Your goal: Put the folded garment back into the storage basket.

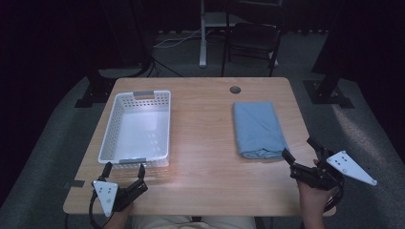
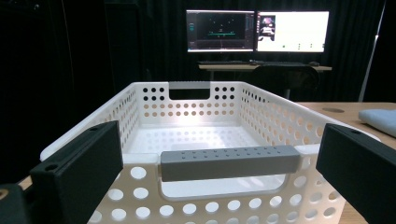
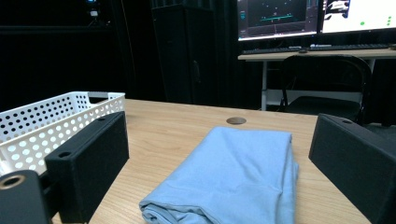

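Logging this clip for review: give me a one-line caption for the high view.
Empty white perforated basket and folded blue cloth on a wooden table, open tongs waiting at left and right.

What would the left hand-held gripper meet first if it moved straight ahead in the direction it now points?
Most likely the white basket: its near wall with the grey handle stands directly ahead of the left hand-held gripper, between the open jaws. How far ahead it is cannot be judged exactly.

Wooden table (image 1: 205, 157): white perforated basket (image 1: 136, 125) at 9 o'clock; folded blue cloth (image 1: 259, 129) at 3 o'clock.
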A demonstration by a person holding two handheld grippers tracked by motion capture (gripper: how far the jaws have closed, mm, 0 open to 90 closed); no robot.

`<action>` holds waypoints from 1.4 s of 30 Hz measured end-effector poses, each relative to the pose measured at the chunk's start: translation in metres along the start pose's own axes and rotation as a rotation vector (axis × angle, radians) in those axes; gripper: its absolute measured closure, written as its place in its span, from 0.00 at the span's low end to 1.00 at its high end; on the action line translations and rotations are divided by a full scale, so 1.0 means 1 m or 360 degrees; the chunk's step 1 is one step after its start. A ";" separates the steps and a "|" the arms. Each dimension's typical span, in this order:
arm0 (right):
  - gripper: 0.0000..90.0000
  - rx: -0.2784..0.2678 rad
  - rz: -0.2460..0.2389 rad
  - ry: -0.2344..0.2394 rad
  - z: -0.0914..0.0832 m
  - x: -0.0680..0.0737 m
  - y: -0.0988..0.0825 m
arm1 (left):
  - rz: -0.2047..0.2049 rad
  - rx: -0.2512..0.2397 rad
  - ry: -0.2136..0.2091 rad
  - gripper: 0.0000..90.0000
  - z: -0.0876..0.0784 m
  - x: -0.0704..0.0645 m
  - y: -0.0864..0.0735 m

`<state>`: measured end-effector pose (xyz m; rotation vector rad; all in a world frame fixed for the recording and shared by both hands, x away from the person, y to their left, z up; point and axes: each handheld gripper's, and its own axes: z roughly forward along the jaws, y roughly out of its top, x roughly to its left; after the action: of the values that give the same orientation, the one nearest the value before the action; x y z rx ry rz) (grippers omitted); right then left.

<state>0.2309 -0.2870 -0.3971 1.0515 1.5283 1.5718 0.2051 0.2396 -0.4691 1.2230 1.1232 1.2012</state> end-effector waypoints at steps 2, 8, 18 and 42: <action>0.05 0.0008 -0.0004 -0.0007 0.001 -0.001 0.002 | 0.0000 0.0000 0.0000 0.02 0.000 0.000 0.000; 0.05 0.0016 0.0024 -0.0002 0.004 -0.008 0.010 | 0.0000 -0.0001 0.0000 0.02 0.000 0.000 0.000; 0.05 0.0032 0.0029 0.0013 0.012 -0.013 0.024 | 0.0001 0.0001 0.0000 0.02 0.000 0.000 0.000; 0.05 0.0218 0.0046 -0.0042 0.056 -0.041 0.027 | -0.0004 -0.0007 -0.0024 0.02 -0.001 0.000 0.000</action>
<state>0.3006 -0.3011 -0.3749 1.1701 1.6283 1.4835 0.2046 0.2401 -0.4693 1.2250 1.1099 1.1905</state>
